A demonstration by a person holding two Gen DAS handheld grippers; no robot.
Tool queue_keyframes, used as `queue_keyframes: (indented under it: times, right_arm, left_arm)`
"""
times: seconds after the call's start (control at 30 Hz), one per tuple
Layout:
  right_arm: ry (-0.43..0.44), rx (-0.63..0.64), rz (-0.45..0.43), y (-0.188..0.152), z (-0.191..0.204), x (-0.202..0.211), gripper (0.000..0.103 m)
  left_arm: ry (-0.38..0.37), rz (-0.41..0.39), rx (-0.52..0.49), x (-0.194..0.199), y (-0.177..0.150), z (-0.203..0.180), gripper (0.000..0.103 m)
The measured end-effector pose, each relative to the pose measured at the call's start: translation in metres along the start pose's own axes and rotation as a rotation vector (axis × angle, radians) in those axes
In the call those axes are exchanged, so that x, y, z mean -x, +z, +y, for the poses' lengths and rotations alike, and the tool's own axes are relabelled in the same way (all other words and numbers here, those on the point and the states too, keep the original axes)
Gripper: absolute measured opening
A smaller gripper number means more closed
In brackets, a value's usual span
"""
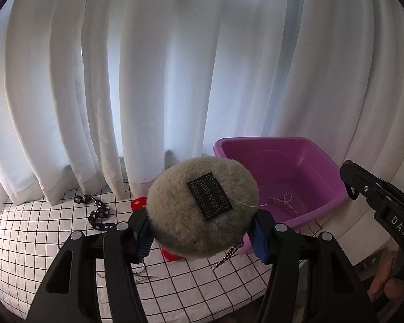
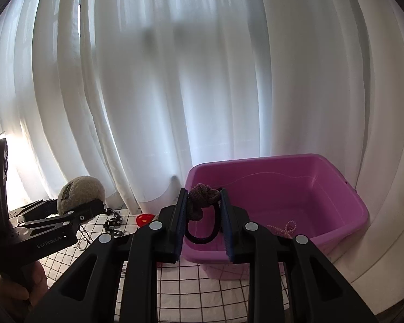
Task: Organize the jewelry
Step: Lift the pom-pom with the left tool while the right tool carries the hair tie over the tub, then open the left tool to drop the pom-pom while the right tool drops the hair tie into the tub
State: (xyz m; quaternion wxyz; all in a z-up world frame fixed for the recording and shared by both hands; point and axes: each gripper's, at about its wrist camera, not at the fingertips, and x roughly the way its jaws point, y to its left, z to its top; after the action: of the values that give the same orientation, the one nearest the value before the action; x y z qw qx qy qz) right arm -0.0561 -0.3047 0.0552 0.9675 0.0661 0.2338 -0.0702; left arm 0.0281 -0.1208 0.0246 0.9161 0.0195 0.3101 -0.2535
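Pompom point(image 1: 202, 210), beige fuzzy ball with black label and dangling chain, sits clamped in my left gripper point(image 1: 200, 234) above the checked cloth point(image 1: 188, 290). My right gripper point(image 2: 204, 215) pinches a knotted hair tie point(image 2: 202, 199) over the pink tub's point(image 2: 344, 223) near rim; bead string point(image 2: 285, 228) inside, curtain point(image 2: 175, 94) close behind.

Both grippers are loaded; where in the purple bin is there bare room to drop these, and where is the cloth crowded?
The purple bin is mostly bare: only a pink bead strand lies near its front wall, so the back and middle floor are free. The checked cloth is crowded left of the bin, with a black dotted band, red pieces and wire rings. Nearer squares are open.
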Motion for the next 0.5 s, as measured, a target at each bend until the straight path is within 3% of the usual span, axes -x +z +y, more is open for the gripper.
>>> queue_keyframes:
  times: [0.23, 0.5]
  right_arm:
    - [0.028, 0.004, 0.05, 0.031, -0.093, -0.038, 0.023]
    - [0.042, -0.021, 0.167, 0.037, -0.149, -0.1, 0.023]
  left_arm:
    - [0.015, 0.028, 0.051, -0.059, 0.029, -0.076, 0.057]
    - [0.048, 0.124, 0.057, -0.13, 0.048, -0.126, 0.057]
